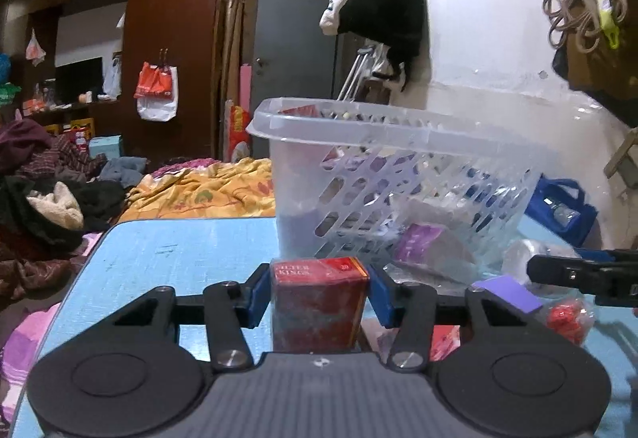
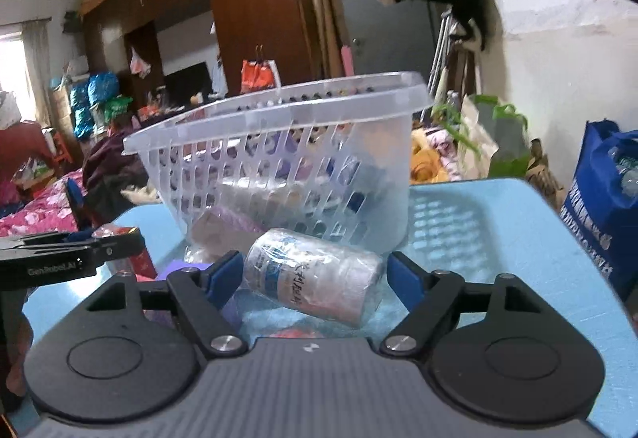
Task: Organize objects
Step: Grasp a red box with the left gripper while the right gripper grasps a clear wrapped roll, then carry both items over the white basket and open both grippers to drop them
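From the left wrist view, our left gripper (image 1: 317, 292) has its blue pads on both sides of a red box (image 1: 319, 302), which looks gripped and stands on the blue table (image 1: 167, 250) just in front of the clear basket (image 1: 390, 175). The basket already holds several things, so we judge part of the sorting done. A purple packet (image 1: 418, 242), a purple block (image 1: 508, 292) and a red lump (image 1: 568, 320) lie outside it.

From the right wrist view, our right gripper (image 2: 317, 276) stands wide open around a wrapped roll (image 2: 315, 280) beside the basket (image 2: 279, 143), not yet closed on it. Both items remain to go in.
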A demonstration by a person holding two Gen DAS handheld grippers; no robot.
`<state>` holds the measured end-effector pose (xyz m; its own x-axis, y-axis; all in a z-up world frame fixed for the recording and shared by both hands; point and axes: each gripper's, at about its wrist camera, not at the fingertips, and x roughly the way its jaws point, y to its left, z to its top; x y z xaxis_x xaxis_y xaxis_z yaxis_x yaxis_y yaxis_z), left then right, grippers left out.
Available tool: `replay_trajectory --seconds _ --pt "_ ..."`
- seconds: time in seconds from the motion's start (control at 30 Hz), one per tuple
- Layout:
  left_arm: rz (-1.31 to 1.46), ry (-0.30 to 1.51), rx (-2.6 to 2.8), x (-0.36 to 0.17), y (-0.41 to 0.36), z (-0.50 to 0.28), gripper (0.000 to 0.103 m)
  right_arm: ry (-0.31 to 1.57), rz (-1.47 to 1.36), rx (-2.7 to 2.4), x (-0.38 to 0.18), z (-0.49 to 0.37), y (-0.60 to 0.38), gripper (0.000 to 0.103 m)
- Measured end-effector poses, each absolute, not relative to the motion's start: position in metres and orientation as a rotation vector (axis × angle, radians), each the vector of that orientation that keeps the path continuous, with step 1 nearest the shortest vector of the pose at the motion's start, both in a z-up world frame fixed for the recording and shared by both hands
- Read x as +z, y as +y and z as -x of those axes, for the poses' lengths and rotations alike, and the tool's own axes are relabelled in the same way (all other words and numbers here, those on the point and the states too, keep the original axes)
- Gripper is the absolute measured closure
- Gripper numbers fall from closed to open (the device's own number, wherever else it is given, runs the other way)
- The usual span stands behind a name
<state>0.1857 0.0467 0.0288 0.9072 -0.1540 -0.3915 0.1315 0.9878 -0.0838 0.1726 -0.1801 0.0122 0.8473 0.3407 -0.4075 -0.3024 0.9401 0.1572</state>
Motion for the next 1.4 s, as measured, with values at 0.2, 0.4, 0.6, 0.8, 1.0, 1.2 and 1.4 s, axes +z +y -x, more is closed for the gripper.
replay_trajectory --seconds 0.2,0.4,0.6,0.8,1.0,1.2,1.4 --pt "0.049 0.322 -0.149 0.032 0.046 -0.171 0.049 0.418 -0.062 0.356 0.014 -0.17 -0.174 0.022" --pt "0.104 0.257 -0.17 0.037 0.056 -0.163 0.049 0.339 -0.064 0.364 0.017 -0.158 -0.174 0.022" --pt "0.096 0.221 -0.165 0.038 0.054 -0.158 0.049 0.291 -0.026 0.364 0.019 -0.152 -0.167 0.022" --pt "0.085 0.201 -0.161 0.039 0.053 -0.154 0.049 0.221 -0.03 0.344 0.021 -0.144 -0.168 0.022" --pt "0.086 0.178 -0.154 0.039 0.055 -0.15 0.049 0.166 0.008 0.342 0.02 -0.135 -0.163 0.022" --pt "0.082 0.144 -0.153 0.04 0.056 -0.144 0.049 0.171 0.0 0.362 0.021 -0.139 -0.164 0.022" --pt "0.076 0.113 -0.161 0.043 0.055 -0.139 0.049 0.108 0.0 0.378 0.022 -0.127 -0.166 0.022"
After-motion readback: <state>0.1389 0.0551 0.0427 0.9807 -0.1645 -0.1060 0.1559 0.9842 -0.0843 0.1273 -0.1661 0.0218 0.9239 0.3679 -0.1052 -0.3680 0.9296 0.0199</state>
